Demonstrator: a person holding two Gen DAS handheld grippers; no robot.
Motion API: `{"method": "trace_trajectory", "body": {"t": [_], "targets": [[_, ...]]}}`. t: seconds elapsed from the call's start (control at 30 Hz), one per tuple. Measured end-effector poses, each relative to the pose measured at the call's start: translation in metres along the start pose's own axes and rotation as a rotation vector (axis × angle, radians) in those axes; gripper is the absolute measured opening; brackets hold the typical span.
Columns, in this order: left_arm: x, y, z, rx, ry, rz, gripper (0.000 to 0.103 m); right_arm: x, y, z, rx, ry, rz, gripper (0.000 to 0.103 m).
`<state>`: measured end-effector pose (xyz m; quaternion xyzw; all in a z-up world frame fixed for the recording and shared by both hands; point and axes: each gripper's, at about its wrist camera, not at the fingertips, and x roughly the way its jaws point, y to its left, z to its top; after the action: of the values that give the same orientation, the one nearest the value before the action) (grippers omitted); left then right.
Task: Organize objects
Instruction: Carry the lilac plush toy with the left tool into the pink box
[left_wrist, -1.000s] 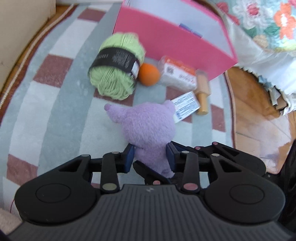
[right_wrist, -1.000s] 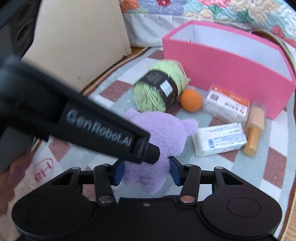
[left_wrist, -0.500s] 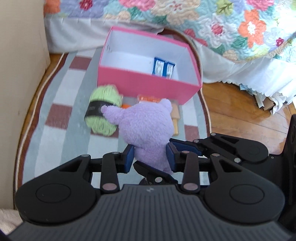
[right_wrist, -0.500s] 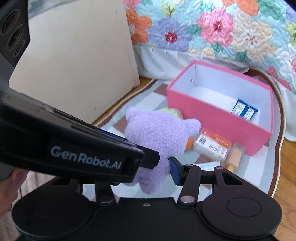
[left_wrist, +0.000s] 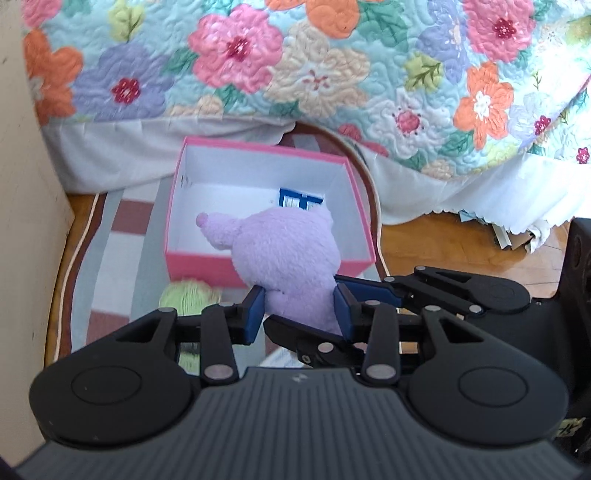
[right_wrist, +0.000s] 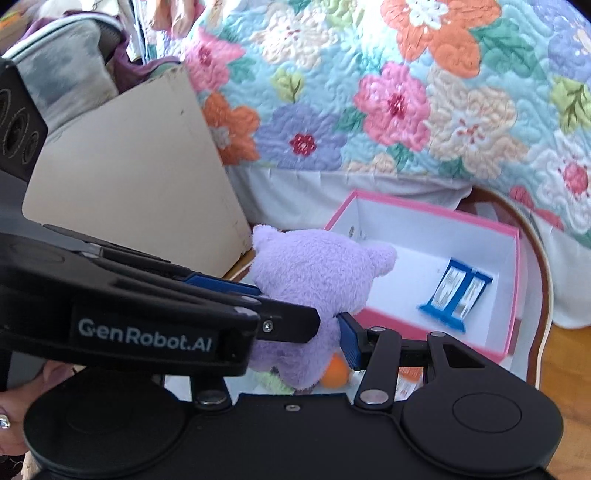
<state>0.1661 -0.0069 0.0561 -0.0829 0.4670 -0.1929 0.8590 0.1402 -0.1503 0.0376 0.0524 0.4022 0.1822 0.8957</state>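
Left wrist view: the left gripper (left_wrist: 300, 313) is set to a narrow gap, its blue pads (left_wrist: 254, 311) pressed into the lower body of the purple plush toy (left_wrist: 286, 258) from both sides. The toy is held off the floor at the centre of the view, its head toward 12 o'clock, in front of the open pink box (left_wrist: 258, 206). The gripper points steeply down. From 3 o'clock the right gripper (left_wrist: 373, 291) reaches in, one blue finger against the toy's right flank. Inside the box, a blue-and-white packet (left_wrist: 300, 197) lies near the far right corner. A green yarn ball (left_wrist: 188, 295) shows on the striped rug (left_wrist: 114, 266) at 9 o'clock of the pads. A floral quilt (left_wrist: 314, 66) fills the top.

Right wrist view: the right gripper (right_wrist: 306, 332) grips the toy (right_wrist: 314, 280) at a moderate width; only its right blue pad (right_wrist: 349, 341) shows, sunk into the fur. The left gripper's black arm (right_wrist: 147, 317) crosses from 9 o'clock and hides the other pad. The box (right_wrist: 443, 280) lies at 2 o'clock of the toy, the packet (right_wrist: 456, 293) on its white floor. An orange ball (right_wrist: 334, 373) peeks out below the toy. A person's fingers (right_wrist: 14, 413) show at the lower left edge.
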Motion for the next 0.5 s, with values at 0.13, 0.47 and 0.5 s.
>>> {"method": "trace_trajectory", "body": {"t": [0.13,0.47,0.5], "targets": [[0.018,-0.003,0.029,0.012,0.006,0.009,0.038,0.009,-0.013,0.017,0.014,-0.018,-0.028,0.055],[0.101,0.011,0.084,0.002,0.007,0.046,0.04,0.077,-0.069,0.05,0.108,-0.034,-0.095,0.055],[0.112,0.015,0.088,-0.014,0.02,0.039,0.04,0.085,-0.072,0.049,0.108,-0.03,-0.109,0.055]]}}
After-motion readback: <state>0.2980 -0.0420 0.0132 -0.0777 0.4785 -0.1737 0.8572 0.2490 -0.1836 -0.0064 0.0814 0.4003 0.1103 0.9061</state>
